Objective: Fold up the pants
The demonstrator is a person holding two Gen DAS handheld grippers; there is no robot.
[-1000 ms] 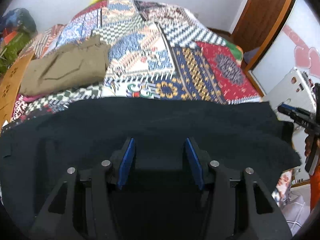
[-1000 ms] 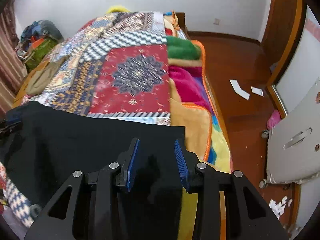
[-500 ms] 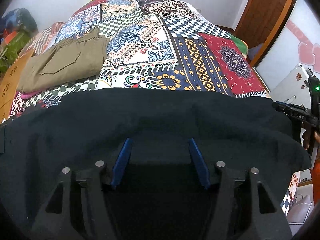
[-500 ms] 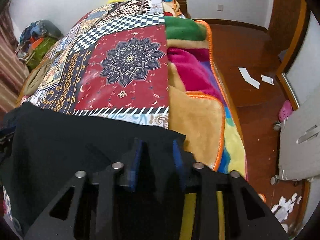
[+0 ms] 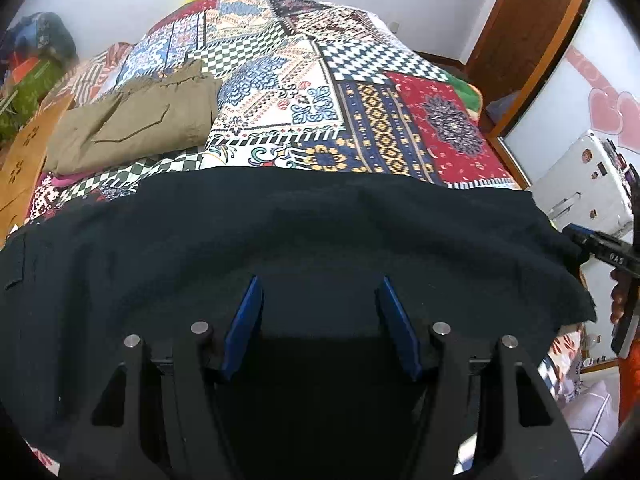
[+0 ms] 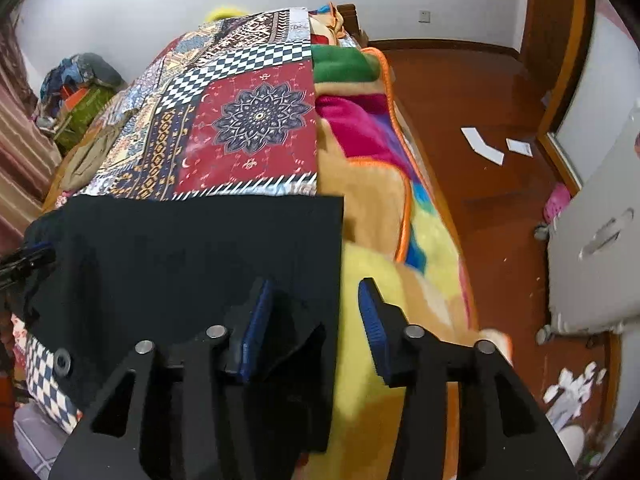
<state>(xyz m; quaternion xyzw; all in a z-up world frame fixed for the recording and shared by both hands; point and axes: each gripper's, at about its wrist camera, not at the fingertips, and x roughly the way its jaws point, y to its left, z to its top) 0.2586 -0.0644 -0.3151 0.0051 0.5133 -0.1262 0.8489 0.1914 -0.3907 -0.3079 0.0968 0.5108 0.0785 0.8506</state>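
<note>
Black pants (image 5: 280,240) lie flat across the near end of a bed with a patchwork cover (image 5: 304,92). My left gripper (image 5: 320,320) is open, its blue pads over the cloth near the pants' near edge. My right gripper (image 6: 316,320) is open at the pants' right end (image 6: 192,248); the left pad (image 6: 254,328) is over the black cloth, the right pad over the yellow blanket. The right gripper also shows at the right edge of the left wrist view (image 5: 600,244).
Folded olive-brown pants (image 5: 136,124) lie on the bed at far left. A colourful fleece blanket (image 6: 384,184) hangs off the bed's right side. A white cabinet (image 6: 596,260) and paper scraps (image 6: 480,144) are on the wooden floor. A clothes pile (image 6: 76,84) sits at far left.
The right gripper has opened and let go of the pants' end. The pants have settled flat on the bed. The left gripper has stayed open over the cloth.
</note>
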